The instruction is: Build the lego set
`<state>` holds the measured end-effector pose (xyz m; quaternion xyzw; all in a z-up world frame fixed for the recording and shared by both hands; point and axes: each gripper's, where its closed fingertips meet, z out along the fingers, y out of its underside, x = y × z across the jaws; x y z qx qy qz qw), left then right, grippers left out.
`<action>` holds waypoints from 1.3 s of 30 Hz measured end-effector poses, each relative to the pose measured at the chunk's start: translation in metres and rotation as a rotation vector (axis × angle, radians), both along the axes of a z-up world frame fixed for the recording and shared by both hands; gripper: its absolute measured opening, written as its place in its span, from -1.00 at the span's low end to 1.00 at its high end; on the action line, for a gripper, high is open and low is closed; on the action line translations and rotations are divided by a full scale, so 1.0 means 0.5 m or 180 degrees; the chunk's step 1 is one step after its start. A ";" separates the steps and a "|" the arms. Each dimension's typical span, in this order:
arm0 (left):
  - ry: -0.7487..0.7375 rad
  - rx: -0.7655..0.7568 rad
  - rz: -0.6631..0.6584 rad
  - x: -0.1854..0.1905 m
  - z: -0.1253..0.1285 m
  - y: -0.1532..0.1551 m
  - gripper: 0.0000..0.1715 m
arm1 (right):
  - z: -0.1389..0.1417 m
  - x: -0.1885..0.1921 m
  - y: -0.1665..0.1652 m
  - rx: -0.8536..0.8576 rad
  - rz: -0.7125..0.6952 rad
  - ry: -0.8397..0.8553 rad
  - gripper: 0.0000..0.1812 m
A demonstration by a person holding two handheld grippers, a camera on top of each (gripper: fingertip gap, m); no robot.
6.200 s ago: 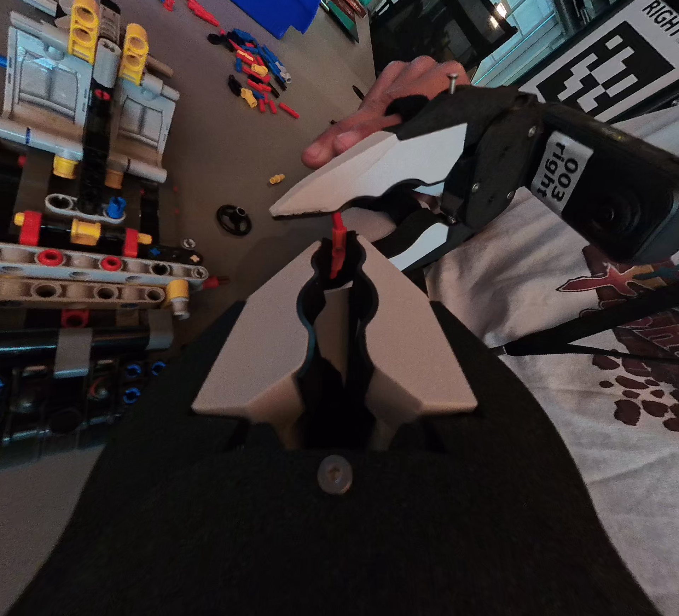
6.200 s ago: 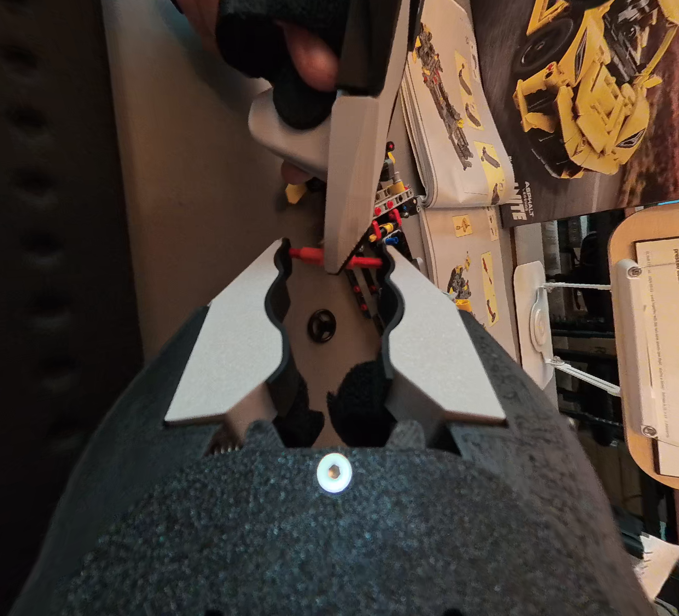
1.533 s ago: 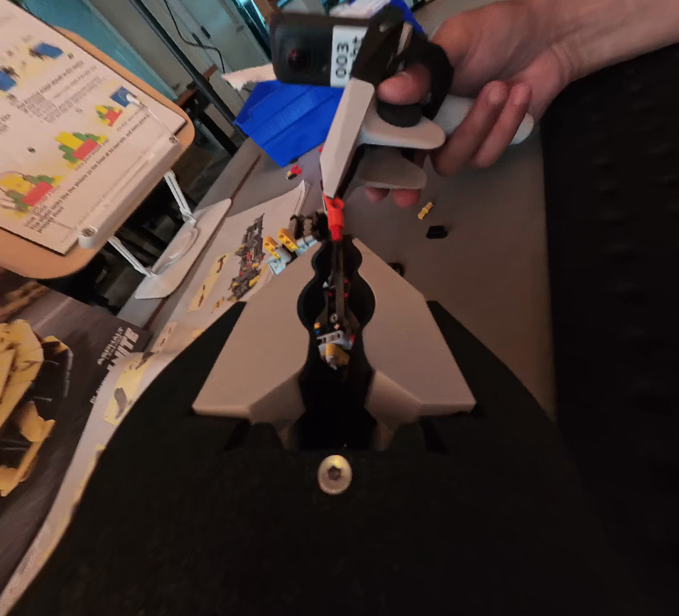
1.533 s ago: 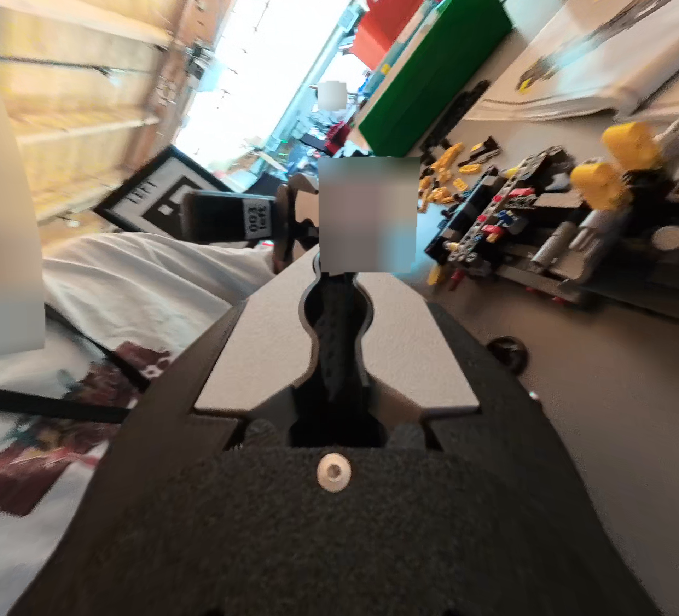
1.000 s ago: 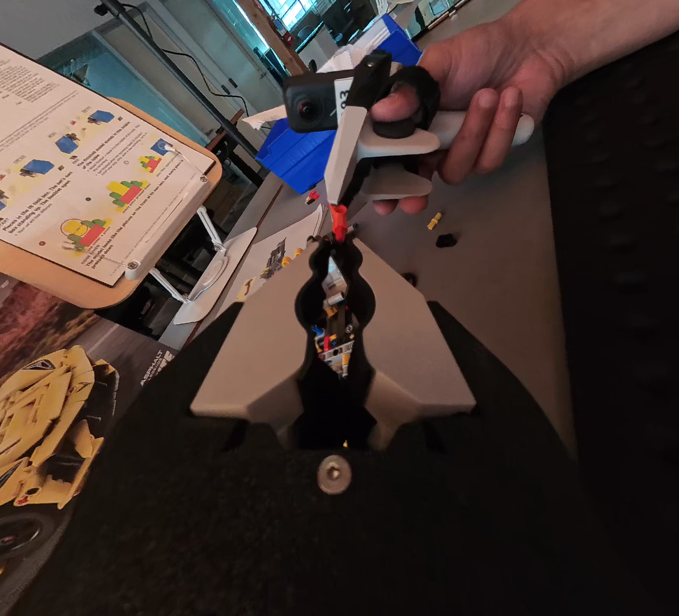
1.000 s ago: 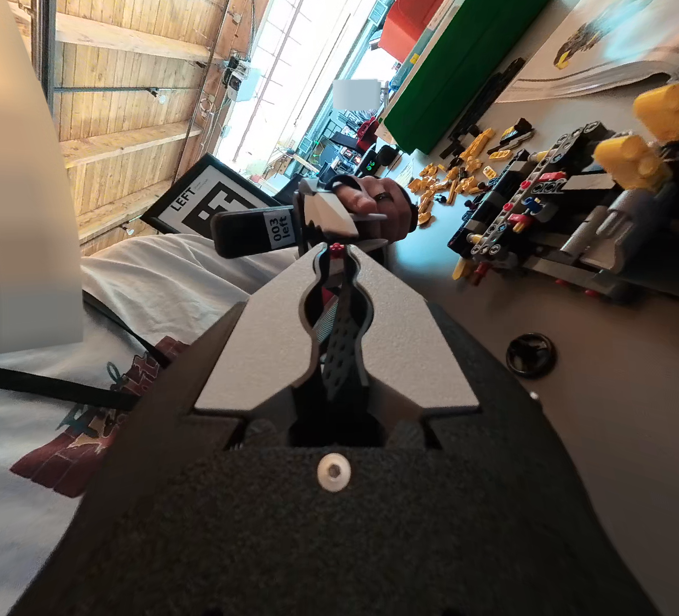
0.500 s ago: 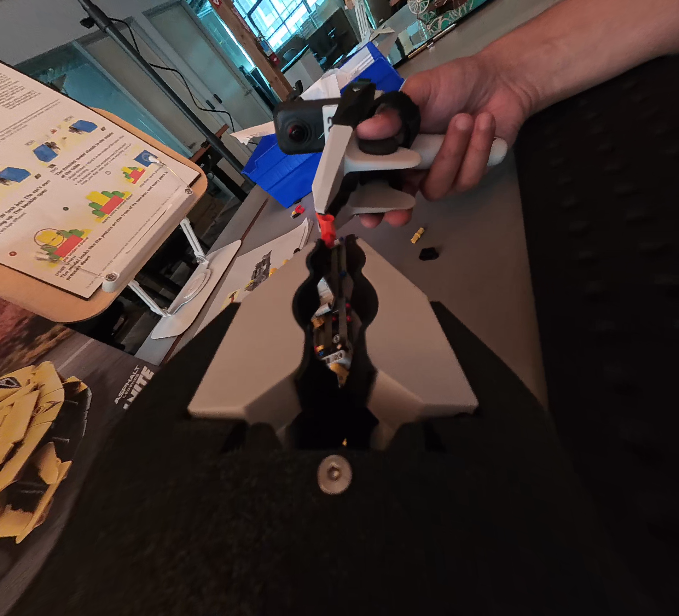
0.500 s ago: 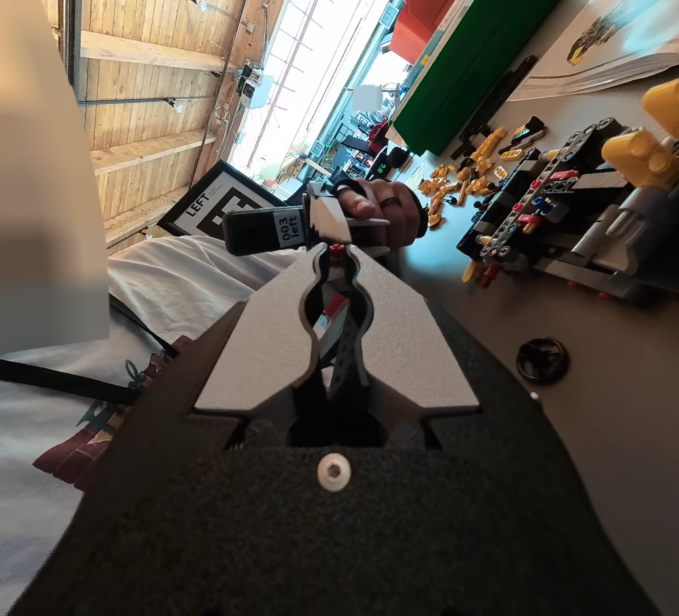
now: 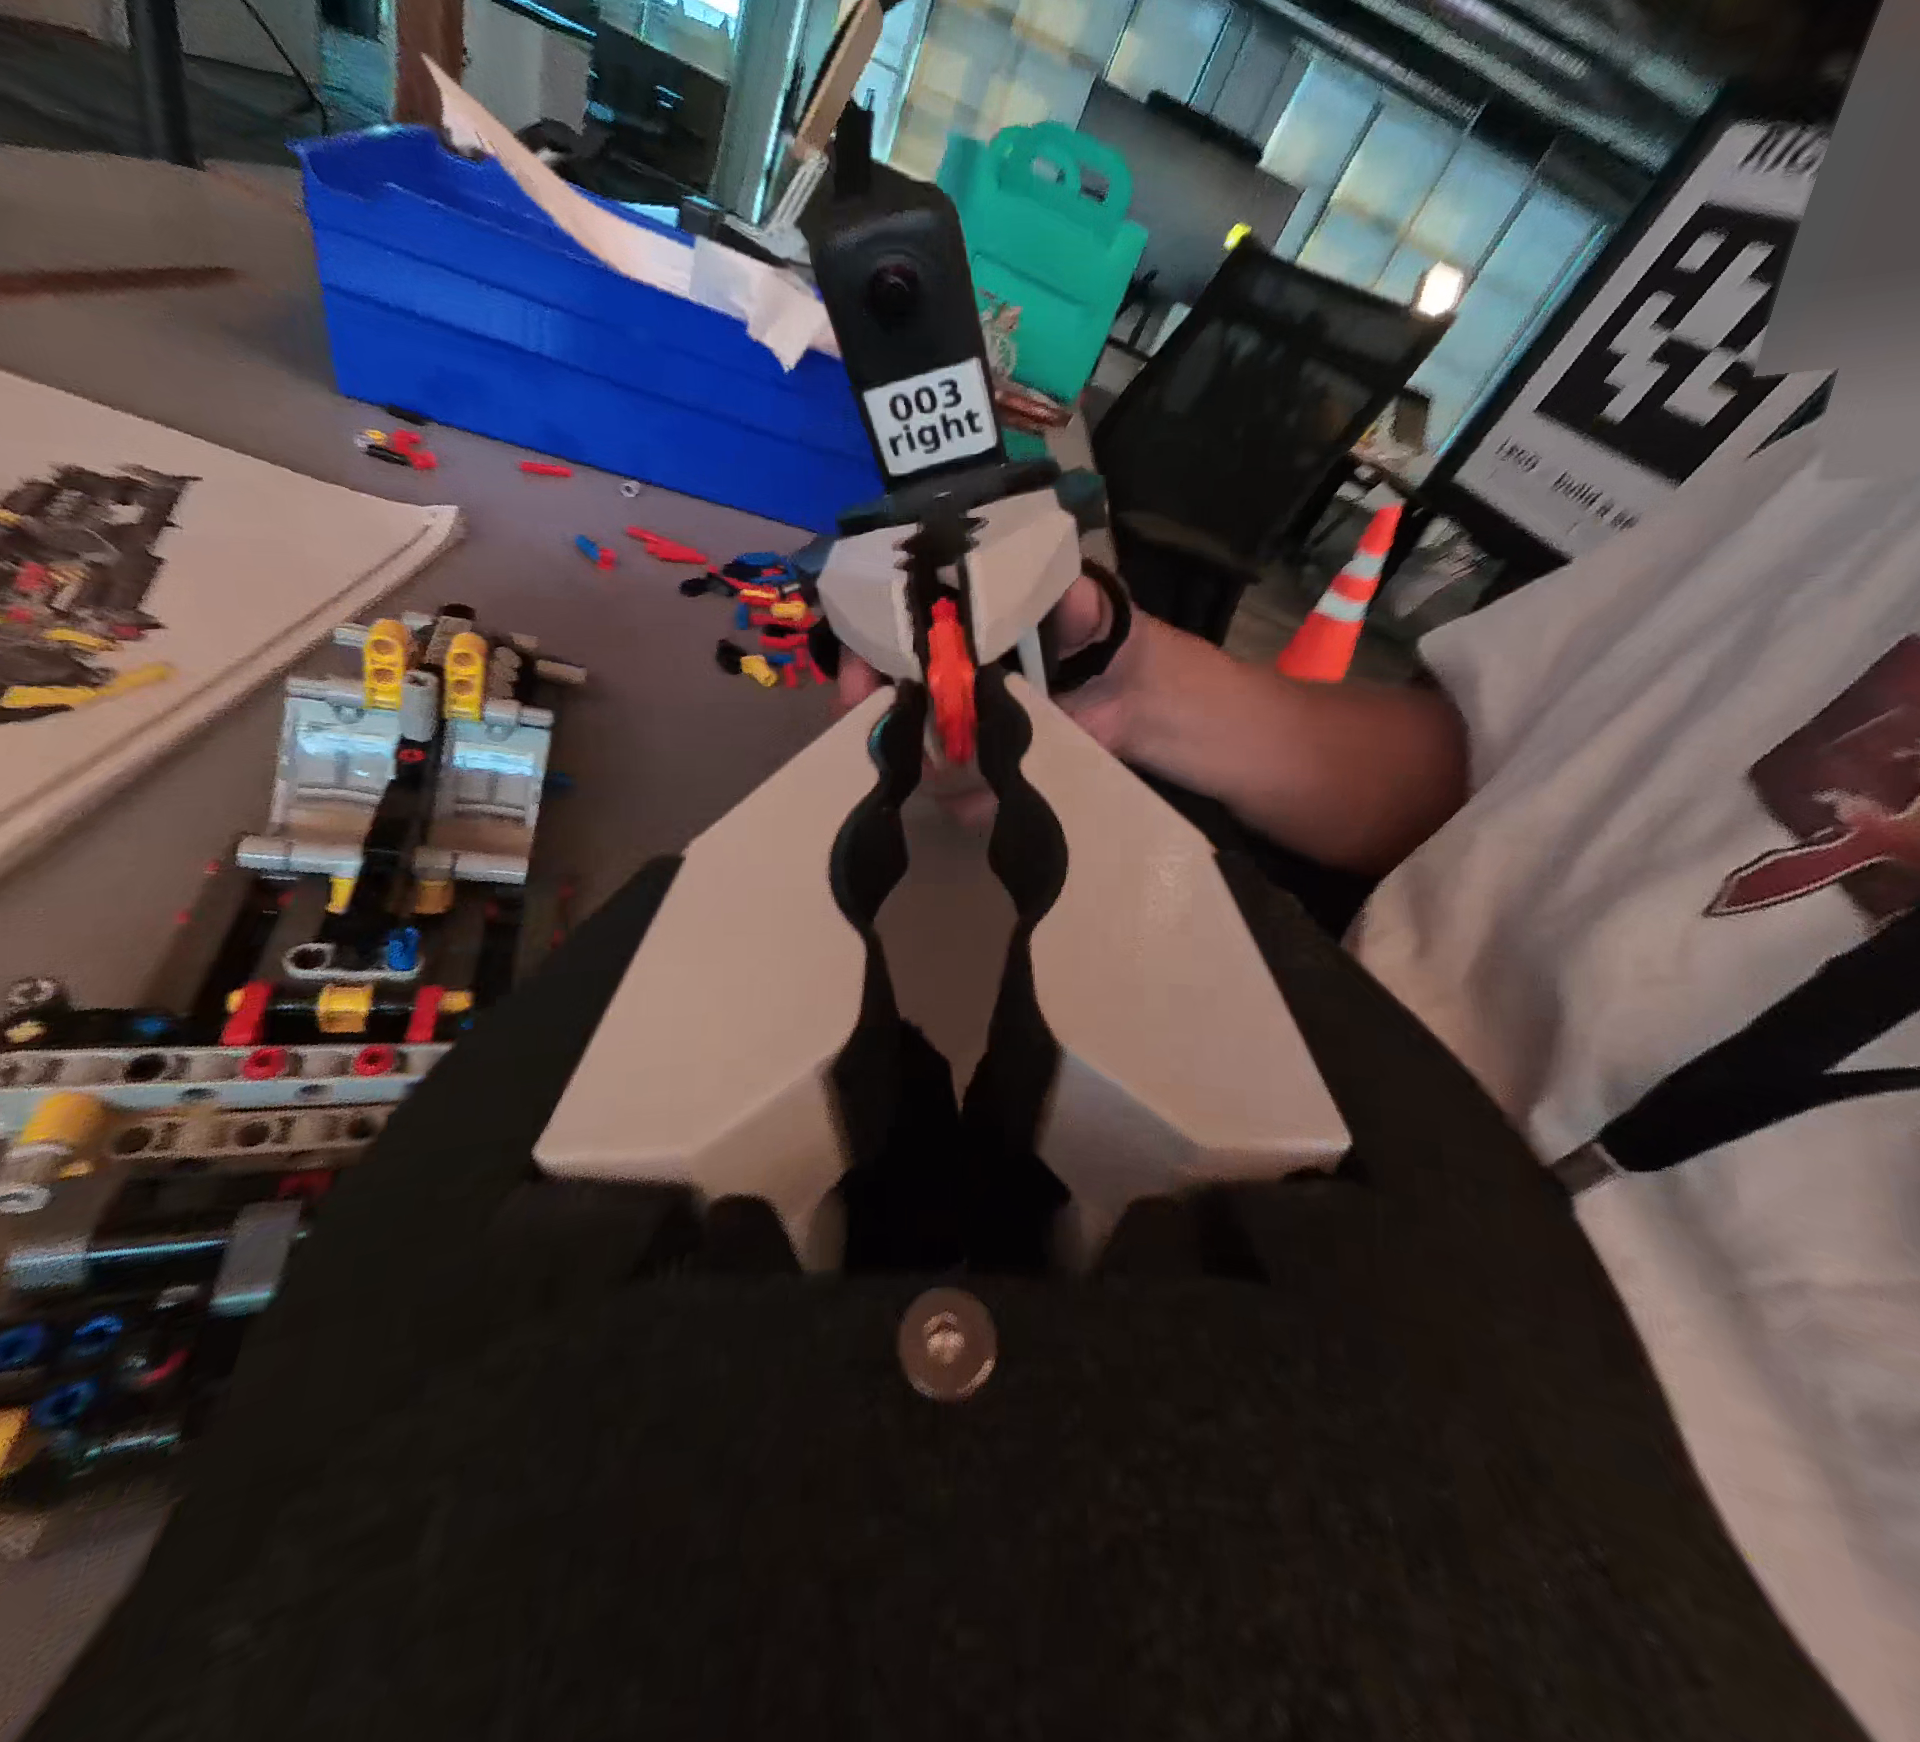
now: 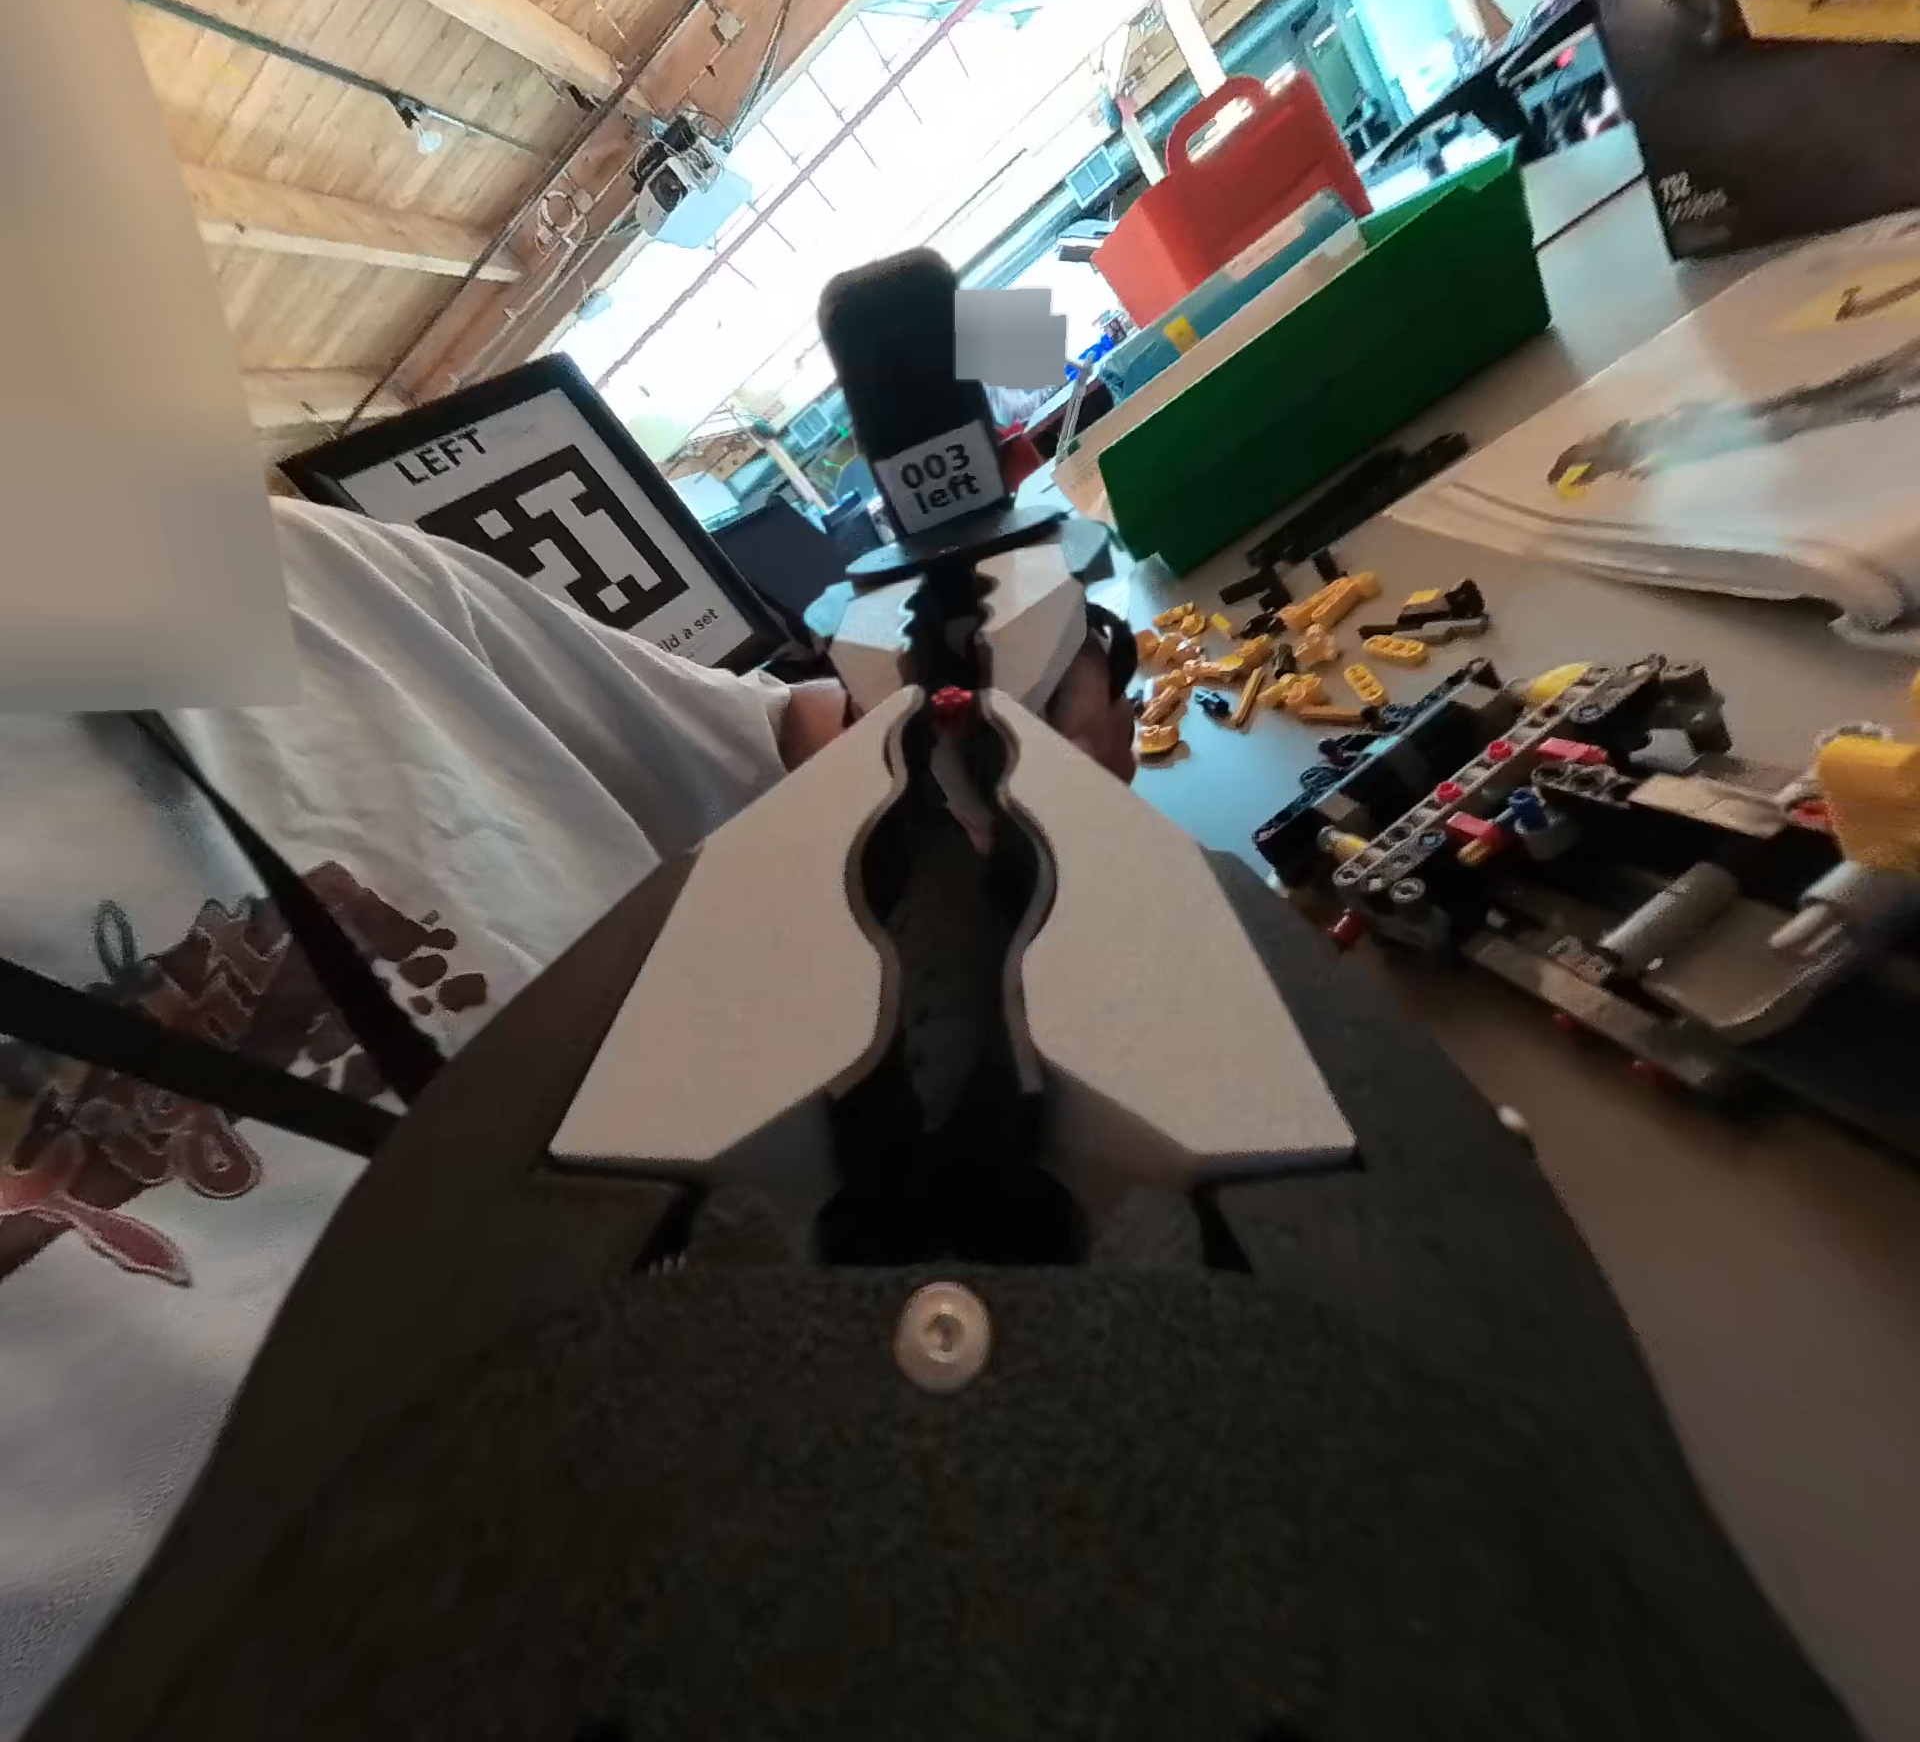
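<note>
A small red pin (image 9: 950, 690) sits between the tips of my two grippers, which face each other nose to nose above the table. My left gripper (image 9: 952, 718) is shut on its near end. My right gripper (image 9: 940, 643) closes on the far end, held by a hand. In the right wrist view the pin's end (image 10: 950, 703) shows between my right gripper's (image 10: 951, 697) tips, with the left gripper (image 10: 951, 653) just beyond. The partly built black, grey and yellow model (image 9: 364, 861) lies on the table to the left, and shows in the right wrist view (image 10: 1558, 819) too.
A blue bin (image 9: 540, 331) and loose red and blue pieces (image 9: 769, 612) lie behind the model. An instruction booklet (image 9: 156, 570) lies at the left. A green bin (image 10: 1320, 404), loose yellow pieces (image 10: 1288, 653) and the set's box (image 10: 1766, 30) show on the other side. A person's white shirt (image 9: 1662, 757) is close. Left and right tips are no more than a few centimetres apart.
Both grippers have swung round together with the red pin still between their tips. They now face each other squarely, and the model has come into the left wrist view.
</note>
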<state>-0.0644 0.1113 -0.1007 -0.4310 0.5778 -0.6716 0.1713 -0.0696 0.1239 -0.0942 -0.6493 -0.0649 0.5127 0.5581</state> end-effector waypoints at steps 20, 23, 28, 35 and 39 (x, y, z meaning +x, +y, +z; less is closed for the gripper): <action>0.0657 0.1710 0.0459 0.011 -0.155 0.071 -0.94 | -0.248 0.101 -0.012 -0.1047 -0.0562 -0.3297 -0.73; 0.0672 0.1882 0.0460 0.010 -0.166 0.070 -0.94 | -0.257 0.097 -0.007 -0.1068 -0.0545 -0.3318 -0.78; 0.1002 0.1919 0.0024 -0.017 -0.205 0.039 -0.94 | -0.255 0.102 0.001 -0.1030 -0.0602 -0.3362 -0.83; 0.1098 0.2354 -0.0162 -0.036 -0.243 0.030 -0.94 | -0.244 0.099 0.004 -0.1027 -0.0621 -0.3132 -0.83; 0.1049 0.2431 -0.0228 -0.041 -0.246 0.021 -0.93 | -0.250 0.100 0.017 -0.1039 -0.0699 -0.3262 -0.87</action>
